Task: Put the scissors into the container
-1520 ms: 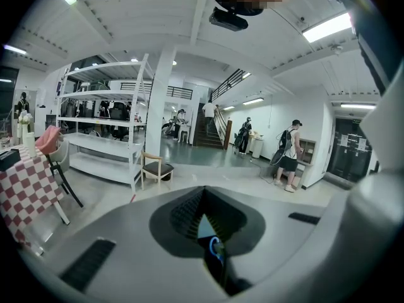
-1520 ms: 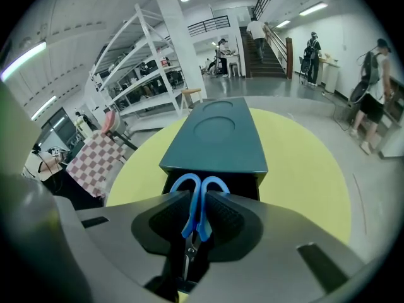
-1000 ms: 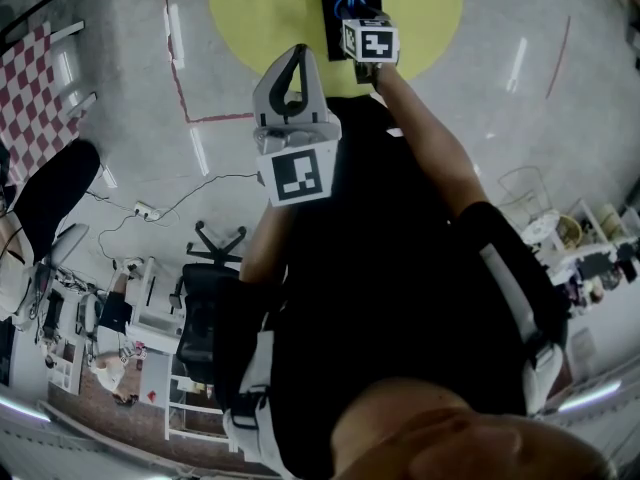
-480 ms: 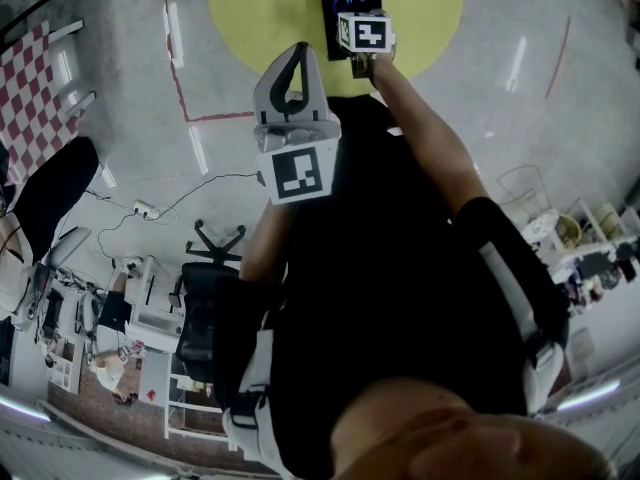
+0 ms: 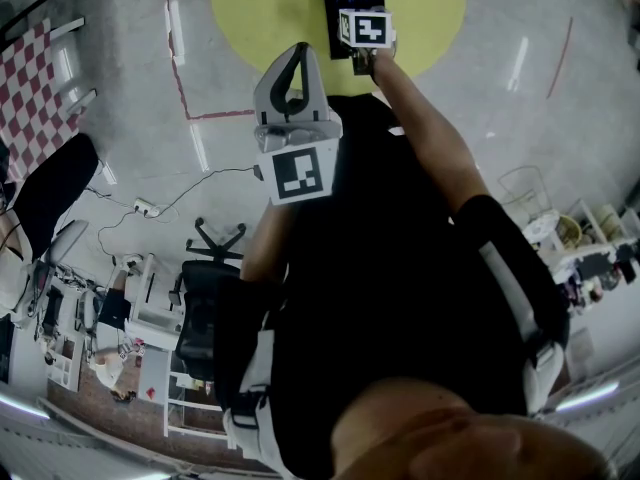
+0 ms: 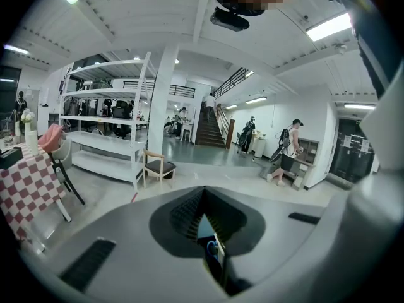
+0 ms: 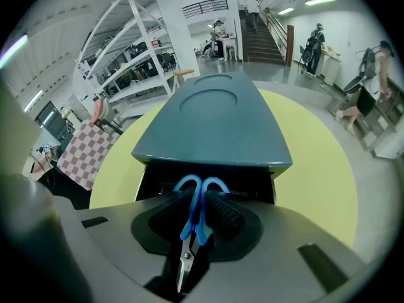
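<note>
The right gripper (image 7: 197, 204) has its fingers (image 7: 225, 214) closed on the scissors (image 7: 191, 218), clamping the blue handles just below the two loops. The loops point away from the camera, toward the dark open front of the container (image 7: 214, 122). The steel blades point back between the fingers. The scissors are off the surface, just in front of that opening. The container is a teal box with a shallow round dent in its flat top.

The left gripper (image 6: 203, 194) has its ribbed fingers (image 6: 182, 213) closed tip to tip, with nothing held. A narrow gap behind the tips shows a sliver of teal and blue. In the head view this gripper is raised nearer the person, well apart from the container.

Each gripper carries a cube (image 5: 297, 173) printed with a black-and-white square pattern.

The container sits on a round yellow tabletop (image 7: 315, 169). The floor (image 5: 480, 88) is pale grey, crossed by a thin red line (image 5: 176, 63), with a cable (image 5: 190, 193) running along it. A red-and-white checked cloth (image 6: 25, 188) covers a table at one side. Beyond are white shelves (image 6: 107, 125), a white column (image 6: 163, 106), a wooden chair (image 6: 158, 168), a staircase (image 6: 205, 128) and several people by the far wall. Strip lights run along the white ceiling.
</note>
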